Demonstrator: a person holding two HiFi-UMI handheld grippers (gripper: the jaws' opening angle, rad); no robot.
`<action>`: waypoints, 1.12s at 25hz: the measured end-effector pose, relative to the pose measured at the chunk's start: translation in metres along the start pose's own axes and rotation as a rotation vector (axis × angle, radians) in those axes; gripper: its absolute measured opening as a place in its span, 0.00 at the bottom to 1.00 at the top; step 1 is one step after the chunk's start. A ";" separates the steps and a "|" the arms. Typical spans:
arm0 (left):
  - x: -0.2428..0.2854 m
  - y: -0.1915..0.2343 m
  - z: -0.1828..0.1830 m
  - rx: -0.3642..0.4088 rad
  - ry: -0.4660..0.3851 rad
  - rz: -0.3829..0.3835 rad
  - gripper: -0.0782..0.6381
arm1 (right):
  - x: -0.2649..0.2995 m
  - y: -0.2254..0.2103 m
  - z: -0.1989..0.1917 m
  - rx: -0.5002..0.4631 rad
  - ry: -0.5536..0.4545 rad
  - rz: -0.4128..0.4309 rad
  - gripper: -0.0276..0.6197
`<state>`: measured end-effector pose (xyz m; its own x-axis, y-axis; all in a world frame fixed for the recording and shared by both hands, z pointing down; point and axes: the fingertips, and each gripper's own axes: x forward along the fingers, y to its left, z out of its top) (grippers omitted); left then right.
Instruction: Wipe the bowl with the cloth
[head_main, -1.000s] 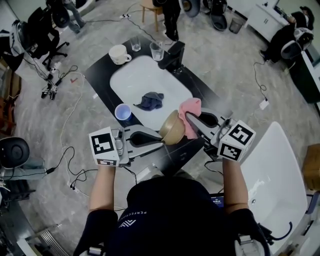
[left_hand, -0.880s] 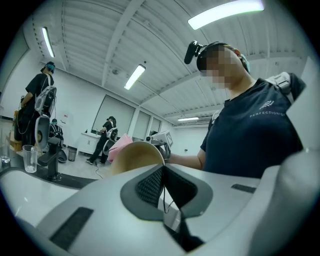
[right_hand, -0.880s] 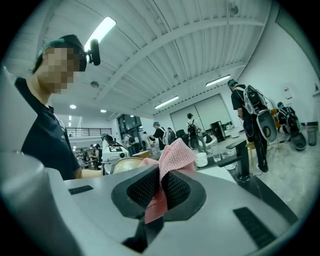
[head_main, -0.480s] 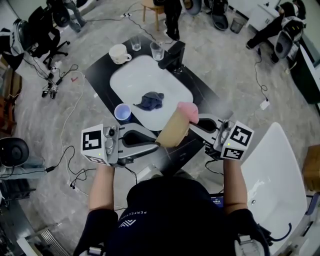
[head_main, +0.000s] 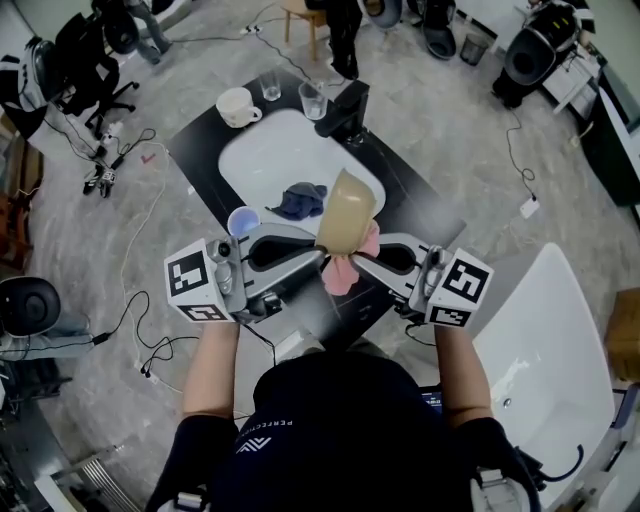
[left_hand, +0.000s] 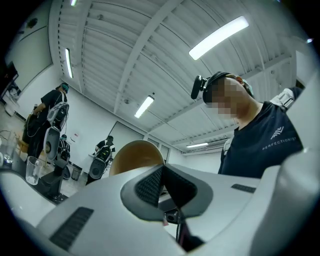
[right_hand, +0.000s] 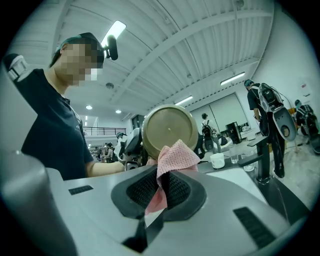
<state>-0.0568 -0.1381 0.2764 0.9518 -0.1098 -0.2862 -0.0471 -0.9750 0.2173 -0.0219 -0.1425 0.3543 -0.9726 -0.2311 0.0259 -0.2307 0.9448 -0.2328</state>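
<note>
**Bowl held on edge above the counter, pink cloth at its underside**

The tan bowl (head_main: 346, 212) is hanging in the air over the near edge of the white sink (head_main: 262, 152). It is tipped up on its rim rather than sitting level. The left gripper (head_main: 318, 255) is pinching the bowl's lower edge, with its jaws clamped together on the rim. The right gripper (head_main: 352, 260) is gripping a pink cloth (head_main: 345, 268), which is bunched just beneath the bowl.

The head view is showing only the bowl's tilted side. The right gripper view is showing the bowl (right_hand: 169, 129) as a full circle, so its flat underside is facing that gripper (right_hand: 161, 192) and its axis is running roughly level. There the cloth (right_hand: 175, 159) is sticking up out of the closed jaws and overlapping the bottom of the bowl. Whether it is pressing on the bowl is unclear. The left gripper view is showing a curved tan wall (left_hand: 136, 156) rising behind its own shut jaws.

A blue cloth (head_main: 301, 201) is lying in the sink. A blue cup (head_main: 243, 221) is standing on the black counter (head_main: 196, 152) beside it. A mug (head_main: 238, 107) and a black faucet (head_main: 345, 110) are standing on the far side.
</note>
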 end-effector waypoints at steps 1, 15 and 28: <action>0.000 0.002 -0.001 -0.003 -0.003 0.009 0.13 | 0.002 0.002 0.000 -0.002 -0.002 0.004 0.11; 0.000 0.020 -0.018 -0.027 0.026 0.118 0.13 | 0.008 0.031 0.015 -0.071 -0.015 0.047 0.11; -0.004 0.022 -0.036 -0.038 0.068 0.155 0.13 | 0.005 0.036 0.028 -0.100 -0.033 0.039 0.11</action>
<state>-0.0503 -0.1525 0.3160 0.9526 -0.2432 -0.1829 -0.1841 -0.9392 0.2898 -0.0344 -0.1162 0.3191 -0.9797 -0.2001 -0.0138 -0.1965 0.9712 -0.1350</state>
